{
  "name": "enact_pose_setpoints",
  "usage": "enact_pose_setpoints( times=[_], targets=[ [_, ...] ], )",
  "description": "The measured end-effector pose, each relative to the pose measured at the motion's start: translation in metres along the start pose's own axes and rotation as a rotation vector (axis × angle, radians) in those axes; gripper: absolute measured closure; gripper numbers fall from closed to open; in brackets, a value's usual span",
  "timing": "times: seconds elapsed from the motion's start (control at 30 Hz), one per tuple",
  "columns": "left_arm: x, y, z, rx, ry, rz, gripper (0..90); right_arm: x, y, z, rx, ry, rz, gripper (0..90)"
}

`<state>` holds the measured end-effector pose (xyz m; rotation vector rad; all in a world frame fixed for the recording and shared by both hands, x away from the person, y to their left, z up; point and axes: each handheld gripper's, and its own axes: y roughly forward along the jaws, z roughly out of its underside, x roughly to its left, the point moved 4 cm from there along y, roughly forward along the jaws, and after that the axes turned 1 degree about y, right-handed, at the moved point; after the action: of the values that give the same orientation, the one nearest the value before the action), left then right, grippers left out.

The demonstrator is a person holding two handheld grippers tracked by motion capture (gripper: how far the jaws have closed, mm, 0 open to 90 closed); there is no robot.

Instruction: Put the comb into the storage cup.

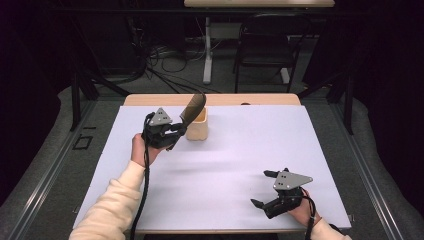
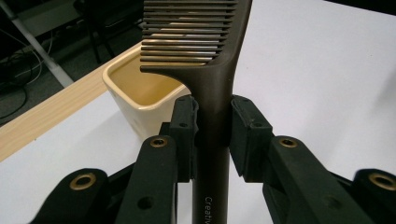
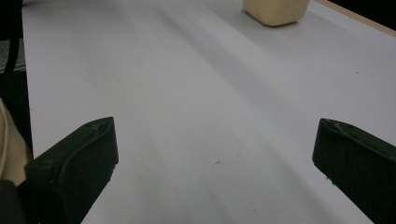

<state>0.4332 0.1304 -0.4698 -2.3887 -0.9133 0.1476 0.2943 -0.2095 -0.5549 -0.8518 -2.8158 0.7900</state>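
My left gripper (image 1: 179, 131) is shut on the handle of a dark brown comb (image 1: 193, 107). In the left gripper view its two pads clamp the comb's (image 2: 212, 88) handle, and the toothed end rises over the open mouth of a cream square cup (image 2: 140, 91). From above, the cup (image 1: 198, 127) stands at the back of the white mat, right beside the left gripper. My right gripper (image 1: 264, 188) rests near the front right of the mat, open, with nothing between its fingertips (image 3: 88, 149). The cup's base (image 3: 275, 11) is far ahead of it.
A white mat (image 1: 240, 150) covers the wooden table (image 1: 235, 99). Beyond the table are a chair (image 1: 265, 50), a desk leg and floor cables. A cream sleeve (image 1: 107, 210) comes in at the bottom left.
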Motion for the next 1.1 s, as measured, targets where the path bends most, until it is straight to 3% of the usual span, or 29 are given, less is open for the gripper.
enact_pose_setpoints(
  times=[0.27, 1.1],
  targets=[
    [0.002, 0.002, -0.011, -0.005, 0.019, -0.005, 72.3, 0.0, -0.001, 0.0, -0.004, 0.0, 0.001, 0.0],
    [0.01, 0.01, -0.03, -0.027, 0.02, -0.031, 72.3, 0.0, -0.001, -0.001, -0.006, 0.004, 0.003, 0.0]
  ],
)
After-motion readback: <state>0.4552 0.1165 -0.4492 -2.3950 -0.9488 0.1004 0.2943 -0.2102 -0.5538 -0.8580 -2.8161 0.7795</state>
